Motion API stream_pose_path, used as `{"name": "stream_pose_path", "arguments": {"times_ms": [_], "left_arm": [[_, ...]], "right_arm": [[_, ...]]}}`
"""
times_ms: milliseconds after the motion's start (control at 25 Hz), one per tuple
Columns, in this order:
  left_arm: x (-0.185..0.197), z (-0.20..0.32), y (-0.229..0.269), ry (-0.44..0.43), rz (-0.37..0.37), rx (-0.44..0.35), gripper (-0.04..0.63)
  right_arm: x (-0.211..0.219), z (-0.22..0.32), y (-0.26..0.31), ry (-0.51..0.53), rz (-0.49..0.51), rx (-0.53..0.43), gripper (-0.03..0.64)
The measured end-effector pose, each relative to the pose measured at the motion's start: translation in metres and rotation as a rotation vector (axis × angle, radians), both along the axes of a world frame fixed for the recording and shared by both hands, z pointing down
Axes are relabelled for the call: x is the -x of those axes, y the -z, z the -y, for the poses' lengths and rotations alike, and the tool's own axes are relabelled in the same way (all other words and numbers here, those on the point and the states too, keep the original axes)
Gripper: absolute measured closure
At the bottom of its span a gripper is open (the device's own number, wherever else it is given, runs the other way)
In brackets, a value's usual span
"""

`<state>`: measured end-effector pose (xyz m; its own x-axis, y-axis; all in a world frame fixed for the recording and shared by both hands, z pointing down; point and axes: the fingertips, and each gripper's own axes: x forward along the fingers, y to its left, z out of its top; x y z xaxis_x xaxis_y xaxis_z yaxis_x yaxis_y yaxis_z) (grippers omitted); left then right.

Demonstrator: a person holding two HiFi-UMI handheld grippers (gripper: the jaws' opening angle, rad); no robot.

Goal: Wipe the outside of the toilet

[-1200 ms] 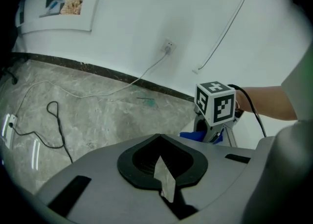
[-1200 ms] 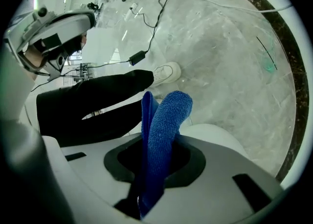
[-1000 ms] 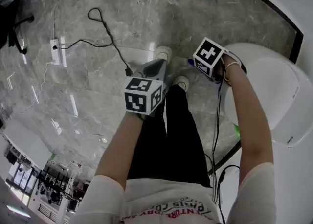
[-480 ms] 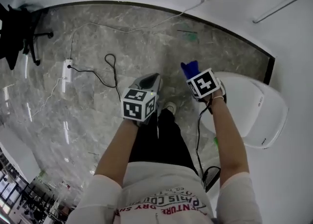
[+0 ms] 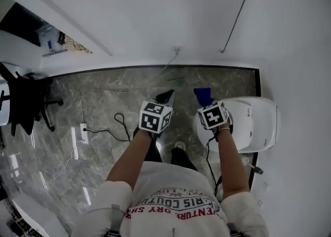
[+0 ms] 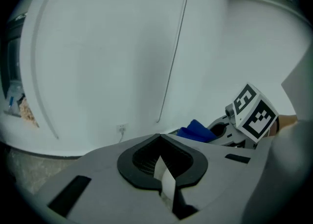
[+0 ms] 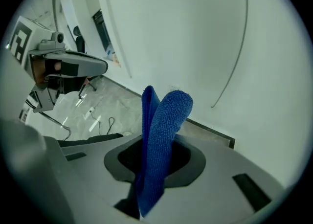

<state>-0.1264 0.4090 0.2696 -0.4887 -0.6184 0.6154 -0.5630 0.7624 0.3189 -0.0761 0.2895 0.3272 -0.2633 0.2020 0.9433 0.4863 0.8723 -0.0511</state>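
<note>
1. L gripper (image 5: 166, 96) was held out over the grey marble floor (image 5: 103, 101). Its jaws were pressed together w/ nothing between them.
2. R gripper (image 5: 206, 102) was clamped on a blue cloth (image 7: 164, 130). The cloth stuck up out of the jaws in a folded bunch.
3. Toilet (image 5: 256, 122) was white w/ lid down. It stood at the person's right, near the room corner by the white wall (image 5: 155, 13).
4. In head view the R gripper sat over the toilet's front edge. Couldn't tell if cloth & toilet touched.
5. Both grippers were side by side, near but apart, pointing toward the wall.
6. On the floor to the person's left lay a black cable (image 5: 116, 127) & a white power strip (image 5: 84, 129). A black chair (image 5: 23, 101) stood farther left.
7. A socket (image 5: 177, 50) sat low on the wall ahead, w/ a cord running down to the floor.
</note>
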Motion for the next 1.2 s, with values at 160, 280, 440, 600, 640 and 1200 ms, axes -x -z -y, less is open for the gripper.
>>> {"name": "stream_pose_path", "arguments": {"times_ms": [160, 280, 440, 600, 640, 1200], "left_arm": [[0.039, 0.016, 0.040, -0.177, 0.028, -0.001, 0.589], [0.054, 0.024, 0.068, -0.357, 0.048, -0.008, 0.589], [0.059, 0.041, 0.104, -0.591, 0.084, -0.048, 0.589], [0.039, 0.068, 0.139, -0.786, 0.083, -0.137, 0.589], [0.029, 0.079, 0.148, -0.846, 0.070, -0.169, 0.589], [-0.112, 0.125, 0.245, -1.226, 0.215, -0.391, 0.589]], "right_arm": [[0.026, 0.016, 0.048, -0.191, 0.050, -0.014, 0.540], [0.032, 0.021, 0.080, -0.383, 0.092, -0.024, 0.540], [0.029, 0.025, 0.119, -0.652, 0.184, -0.006, 0.540], [-0.006, 0.035, 0.158, -0.884, 0.290, -0.002, 0.540], [-0.022, 0.039, 0.169, -0.948, 0.323, -0.019, 0.540], [-0.223, 0.007, 0.261, -1.430, 0.565, -0.288, 0.540]]}}
